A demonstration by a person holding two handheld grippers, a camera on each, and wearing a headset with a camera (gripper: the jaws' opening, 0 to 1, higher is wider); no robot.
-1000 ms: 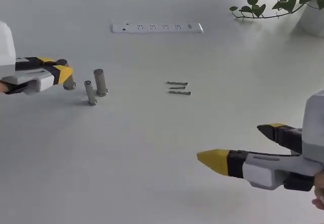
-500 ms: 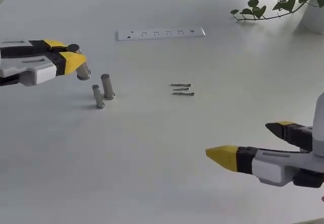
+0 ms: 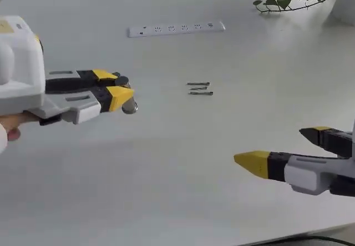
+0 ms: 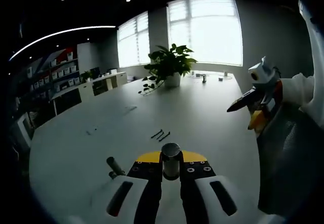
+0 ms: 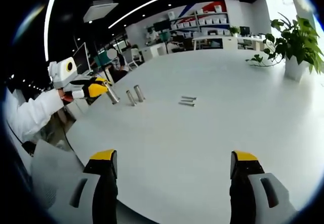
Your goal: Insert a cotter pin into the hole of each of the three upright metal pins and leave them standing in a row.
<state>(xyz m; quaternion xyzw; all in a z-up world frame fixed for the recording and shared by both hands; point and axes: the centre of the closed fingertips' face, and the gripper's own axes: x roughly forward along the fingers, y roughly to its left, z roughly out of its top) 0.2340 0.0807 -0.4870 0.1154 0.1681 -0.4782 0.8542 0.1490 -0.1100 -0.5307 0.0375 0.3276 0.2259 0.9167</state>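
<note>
Lifted just now, one metal pin (image 4: 171, 159) sits pinched in my left gripper (image 3: 123, 89), centre-left; likely slick, hold mid-shaft. Right gripper (image 3: 277, 146) spread.

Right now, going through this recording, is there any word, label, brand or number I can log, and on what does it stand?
No text can be read in these pictures.
Power strip: any marks by its sockets are too small to read.
Boxes on the shelves: any labels are blurred and unreadable.
</note>
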